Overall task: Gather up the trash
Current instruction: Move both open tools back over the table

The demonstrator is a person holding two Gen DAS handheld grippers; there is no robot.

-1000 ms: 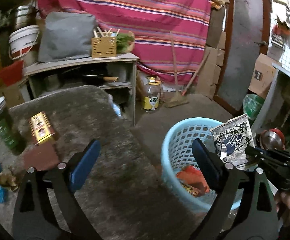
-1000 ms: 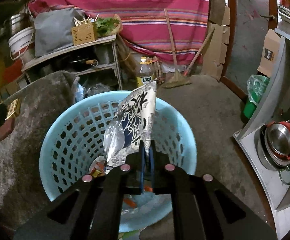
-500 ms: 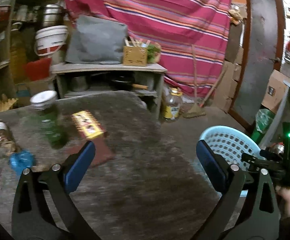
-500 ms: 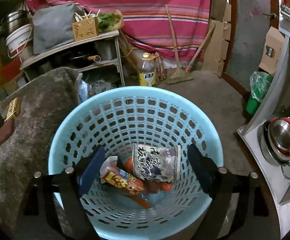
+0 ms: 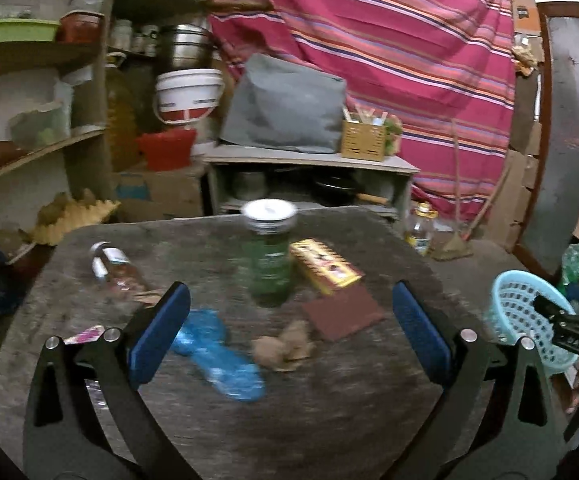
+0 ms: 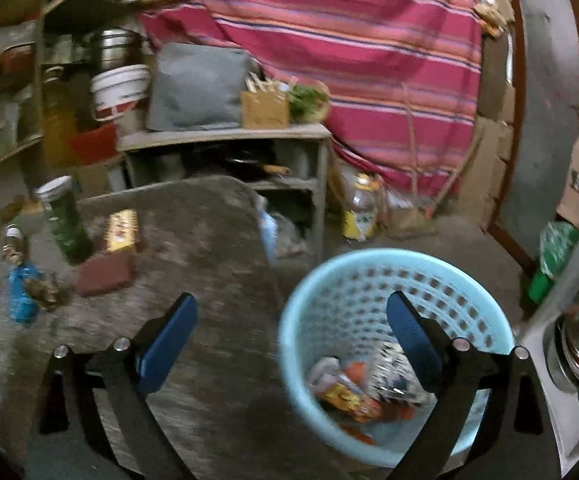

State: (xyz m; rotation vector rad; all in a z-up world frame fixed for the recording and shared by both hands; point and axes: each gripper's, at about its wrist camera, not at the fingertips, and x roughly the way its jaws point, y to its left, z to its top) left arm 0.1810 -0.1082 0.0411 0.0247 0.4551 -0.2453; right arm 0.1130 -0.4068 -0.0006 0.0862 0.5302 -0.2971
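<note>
Now, line by line:
Left gripper (image 5: 288,330): jaws spread wide, nothing between the blue pads; it hangs over the table (image 5: 329,420).
Right gripper (image 6: 291,340): jaws spread wide and empty; its left finger is over the table edge, its right finger over the basket (image 6: 301,320).
Basket: pale blue, perforated, standing on the floor just beside the table; it shows small at the right edge of the left view.
Basket contents: several wrappers (image 6: 353,392) in a heap on the bottom, orange, yellow and a dark printed one; blur hides the details.
Trash on the table: a blue wrapper (image 5: 225,364) and a crumpled brown wad (image 5: 283,346), close together between the left gripper's fingers in that view; a pink scrap (image 5: 83,334) lies near the left finger.
Jar (image 5: 269,256): green, upright, white lid on; contents cannot be told.
Bottle (image 5: 115,268): clear, lying on its side left of the jar.
Box (image 5: 325,266): yellow, lying flat just right of the jar, closed.
Brown pad (image 5: 343,314): flat, just in front of the box.
Shelf (image 5: 309,158): behind the table, carrying a grey bag (image 5: 285,106) and a slatted holder (image 5: 363,142) with sticks standing in it.
</note>
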